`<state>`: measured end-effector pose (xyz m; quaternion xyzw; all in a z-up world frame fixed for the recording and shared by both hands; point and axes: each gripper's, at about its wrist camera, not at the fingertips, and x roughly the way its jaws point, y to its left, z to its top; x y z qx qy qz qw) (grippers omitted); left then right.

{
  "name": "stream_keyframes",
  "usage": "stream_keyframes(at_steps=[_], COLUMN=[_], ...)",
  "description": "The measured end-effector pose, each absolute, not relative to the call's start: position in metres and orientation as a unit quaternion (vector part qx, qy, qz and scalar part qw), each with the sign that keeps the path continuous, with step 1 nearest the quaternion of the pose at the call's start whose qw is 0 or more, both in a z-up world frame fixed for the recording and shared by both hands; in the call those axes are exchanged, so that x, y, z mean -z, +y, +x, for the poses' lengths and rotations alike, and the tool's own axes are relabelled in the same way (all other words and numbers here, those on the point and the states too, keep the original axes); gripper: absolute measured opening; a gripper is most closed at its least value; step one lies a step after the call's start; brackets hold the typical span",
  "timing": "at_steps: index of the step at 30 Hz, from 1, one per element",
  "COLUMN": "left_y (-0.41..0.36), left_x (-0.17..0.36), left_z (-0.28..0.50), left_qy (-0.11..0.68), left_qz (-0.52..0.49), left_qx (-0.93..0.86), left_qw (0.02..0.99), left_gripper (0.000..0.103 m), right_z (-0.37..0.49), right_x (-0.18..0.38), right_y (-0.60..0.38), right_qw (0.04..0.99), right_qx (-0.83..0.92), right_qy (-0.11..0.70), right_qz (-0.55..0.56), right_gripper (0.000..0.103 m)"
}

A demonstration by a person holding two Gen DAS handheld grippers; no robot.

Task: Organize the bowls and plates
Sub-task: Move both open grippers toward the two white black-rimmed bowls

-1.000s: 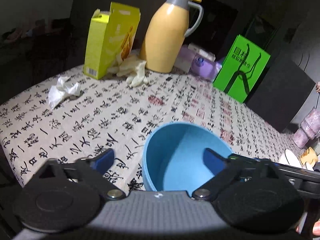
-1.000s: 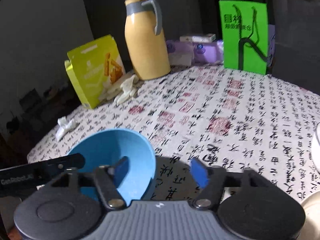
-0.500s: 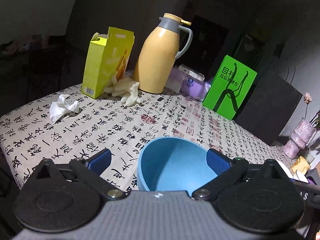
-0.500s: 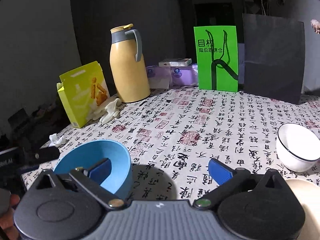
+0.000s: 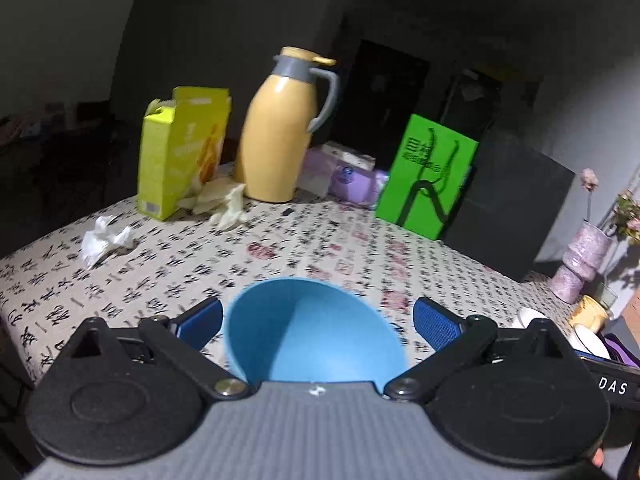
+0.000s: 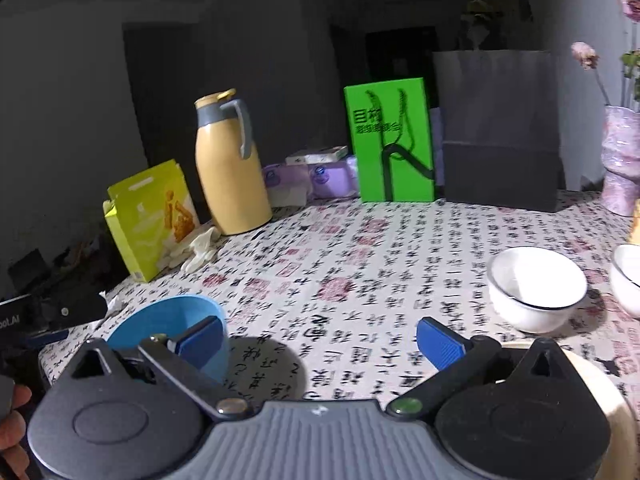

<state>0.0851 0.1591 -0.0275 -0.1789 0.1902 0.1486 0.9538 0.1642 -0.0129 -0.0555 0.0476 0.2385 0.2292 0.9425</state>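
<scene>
**Both grippers open, nothing held: risk is clipping the blue bowl**

Right gripper point(image 6: 320, 338) has its jaws spread as wide as they go, with only bare tablecloth point(image 6: 360, 280) between the blue pads. Left gripper point(image 5: 316, 320) is also wide open; the blue bowl point(image 5: 312, 332) sits between its pads at lower centre of the left view, but neither pad touches the rim, so no grip.

Where things are:
- blue bowl point(image 6: 168, 324): lower left of the right view, partly behind the right gripper's left finger, close to the table edge.
- white bowl point(image 6: 536, 288): right of centre in the right view; a second white bowl point(image 6: 628, 276) is cut off at the right edge.
- cream plate point(image 6: 600, 384): lower right corner, mostly hidden by the gripper body.

What could go wrong, as I judge it:
- Either open finger could nudge the light-looking blue bowl toward the nearby edge.
- Closing the left pads on a sloped wall, not the rim, could squirt it out.
- Plate is largely hidden, so the right gripper could bump it unseen.
- Motion blur in the left view makes the rim hard to place.
</scene>
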Motion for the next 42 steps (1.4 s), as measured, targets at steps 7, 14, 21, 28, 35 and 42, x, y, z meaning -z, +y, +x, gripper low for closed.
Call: stream_keyframes(at_steps=[7,14,21,28,35,42], left_y=[0.129,0.098,0.069,0.041,0.024,0.012], left_x=[0.022,0.017,0.015,0.018,0.015,0.018], left_z=[0.091,0.099,0.110,0.118,0.128,0.139], left_qy=[0.188,0.187,0.188,0.200,0.203,0.214], left_qz=[-0.178,-0.169,-0.170,-0.156,-0.142,-0.133], left_qx=[-0.125,-0.100,-0.083,-0.067,-0.061,-0.055], left_qw=[0.958,0.962,0.964,0.965,0.967,0.966], left_gripper=[0.103,0.103,0.103,0.103,0.103,0.103], right_z=[0.156,0.147,0.144,0.145,0.149,0.155], right_x=[0.055,0.055,0.053,0.058,0.065,0.070], right_y=[-0.048,-0.080,-0.103,-0.126,-0.145,-0.156], right_qw=[0.951,0.959,0.962,0.960,0.959,0.957], right_qx=[-0.200,-0.164,-0.139,-0.130,-0.123,-0.113], right_qy=[0.232,0.222,0.224,0.234,0.241,0.248], right_qz=[0.050,0.058,0.066,0.075,0.091,0.098], right_gripper=[0.103,0.103,0.103,0.103,0.103,0.103])
